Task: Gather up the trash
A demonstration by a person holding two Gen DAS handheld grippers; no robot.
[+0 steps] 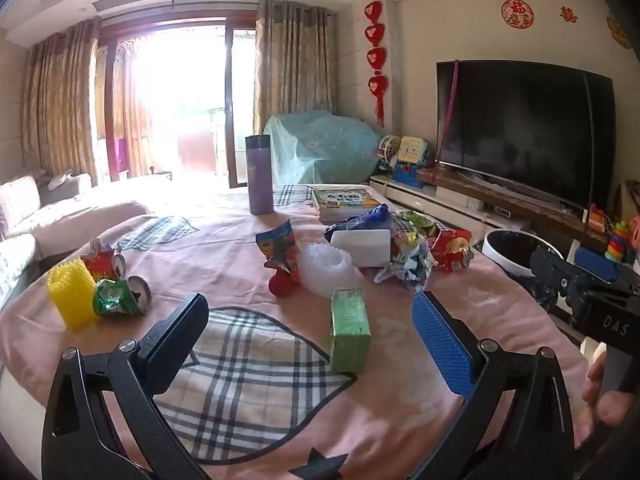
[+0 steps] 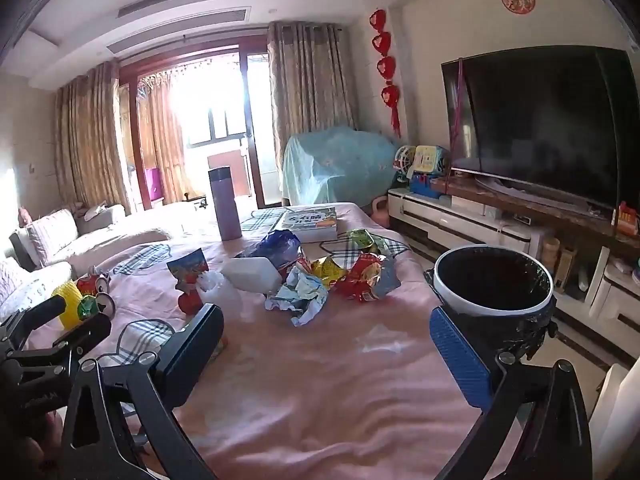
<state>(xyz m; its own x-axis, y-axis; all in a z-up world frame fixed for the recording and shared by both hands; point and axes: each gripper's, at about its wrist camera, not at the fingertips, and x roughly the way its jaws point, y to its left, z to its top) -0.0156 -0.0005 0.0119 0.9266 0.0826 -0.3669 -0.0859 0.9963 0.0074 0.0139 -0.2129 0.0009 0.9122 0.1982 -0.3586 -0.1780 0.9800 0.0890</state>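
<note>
Both grippers hover open over the pink cloth-covered tabletop.
The left gripper has its fingers spread around a green rectangular carton; the right gripper holds nothing.

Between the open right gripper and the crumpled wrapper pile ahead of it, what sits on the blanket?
Nothing: in the right wrist view the pink blanket lies bare from the right gripper up to the wrapper pile.
</note>
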